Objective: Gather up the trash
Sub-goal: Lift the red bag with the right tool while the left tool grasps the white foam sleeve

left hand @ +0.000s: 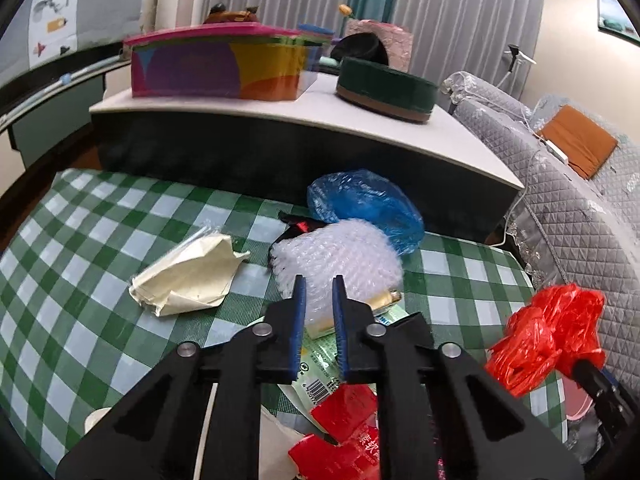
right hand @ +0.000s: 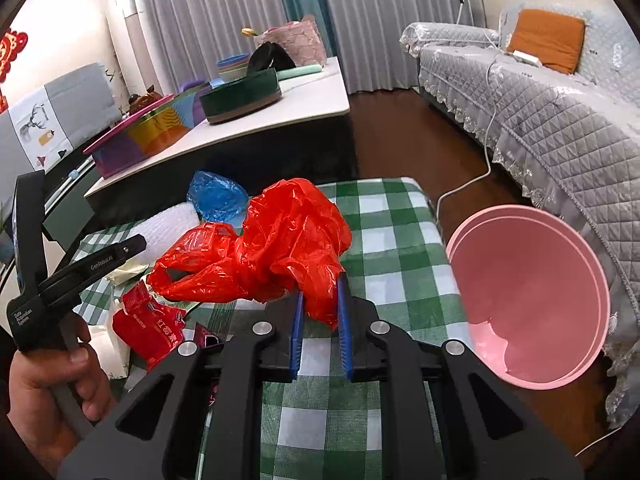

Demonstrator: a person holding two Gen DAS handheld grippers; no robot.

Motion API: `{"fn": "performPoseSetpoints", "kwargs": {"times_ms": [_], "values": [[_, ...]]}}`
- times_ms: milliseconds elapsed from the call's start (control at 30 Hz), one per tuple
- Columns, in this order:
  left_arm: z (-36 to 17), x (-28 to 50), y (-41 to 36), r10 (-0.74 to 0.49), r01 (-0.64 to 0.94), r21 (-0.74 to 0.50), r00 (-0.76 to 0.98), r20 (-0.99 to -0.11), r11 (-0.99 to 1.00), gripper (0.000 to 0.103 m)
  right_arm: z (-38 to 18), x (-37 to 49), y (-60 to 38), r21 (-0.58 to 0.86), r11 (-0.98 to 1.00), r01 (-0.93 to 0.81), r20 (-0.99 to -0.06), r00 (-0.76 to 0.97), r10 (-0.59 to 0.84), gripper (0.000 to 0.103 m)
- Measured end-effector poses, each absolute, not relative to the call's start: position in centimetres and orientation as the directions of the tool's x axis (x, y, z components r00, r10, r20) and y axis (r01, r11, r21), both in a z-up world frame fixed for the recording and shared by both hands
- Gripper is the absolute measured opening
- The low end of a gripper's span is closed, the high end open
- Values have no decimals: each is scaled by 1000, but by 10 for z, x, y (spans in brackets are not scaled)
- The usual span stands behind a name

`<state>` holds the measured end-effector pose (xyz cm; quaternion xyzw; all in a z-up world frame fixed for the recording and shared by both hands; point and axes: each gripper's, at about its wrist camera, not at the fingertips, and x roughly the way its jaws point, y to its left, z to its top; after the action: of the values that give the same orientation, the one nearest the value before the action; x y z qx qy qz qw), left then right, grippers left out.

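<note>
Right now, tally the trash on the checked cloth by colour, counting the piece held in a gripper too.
Red: 2, the plastic bag held by the right gripper and the crumpled wrapper
Blue: 1, plastic bag
White: 1, bubble wrap
Cream: 1, crumpled paper
Green: 1, printed packet
Total: 6

Both wrist fisheyes look forward-down along own tongs, close over checkered surface (left hand: pixel 80 240); both share red bag (right hand: pixel 272 240).

Crumpled red plastic bag (right hand: pixel 272 240) lifted above checked table; pink bin (right hand: pixel 532 300) beside, seemingly empty.
</note>
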<state>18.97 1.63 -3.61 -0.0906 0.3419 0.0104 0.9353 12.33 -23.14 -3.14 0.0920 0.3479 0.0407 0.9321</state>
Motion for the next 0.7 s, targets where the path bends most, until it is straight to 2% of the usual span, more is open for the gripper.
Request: {"fn": "performPoseSetpoints", "kwargs": {"times_ms": [167,700], "values": [[-24,178,9,-64,-45,-161,790,-610,986,5,-21,113,-238,182,983,8,-623,774,109,15],[25,116,-28,-158,88,-157,837,-523,984,5,28,55,-279,111,987,116,-559,828,-34,15]]}}
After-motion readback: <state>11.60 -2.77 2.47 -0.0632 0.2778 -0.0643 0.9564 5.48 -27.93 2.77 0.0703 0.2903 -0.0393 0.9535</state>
